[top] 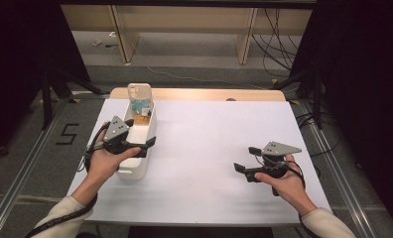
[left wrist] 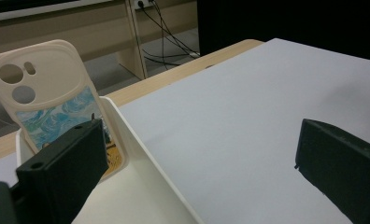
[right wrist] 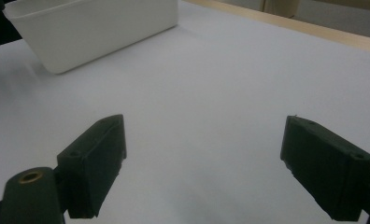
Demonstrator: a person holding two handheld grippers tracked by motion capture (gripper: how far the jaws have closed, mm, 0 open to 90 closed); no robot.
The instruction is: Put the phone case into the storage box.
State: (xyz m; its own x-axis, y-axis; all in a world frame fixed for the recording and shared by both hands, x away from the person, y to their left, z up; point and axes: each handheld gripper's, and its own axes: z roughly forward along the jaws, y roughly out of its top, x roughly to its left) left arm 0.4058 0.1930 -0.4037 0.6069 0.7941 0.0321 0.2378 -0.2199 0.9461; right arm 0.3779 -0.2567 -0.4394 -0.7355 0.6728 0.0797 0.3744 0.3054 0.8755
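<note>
Phone case (left wrist: 47,100) cream, blue swirl print, upright in white bin (top: 146,130); both jaws open, empty.

A cream phone case (left wrist: 47,100) with a blue swirl print stands upright, leaning at the far end of the white bin (left wrist: 145,154), just beyond the left claw (left wrist: 197,158), whose open jaws straddle the bin's right wall.
</note>
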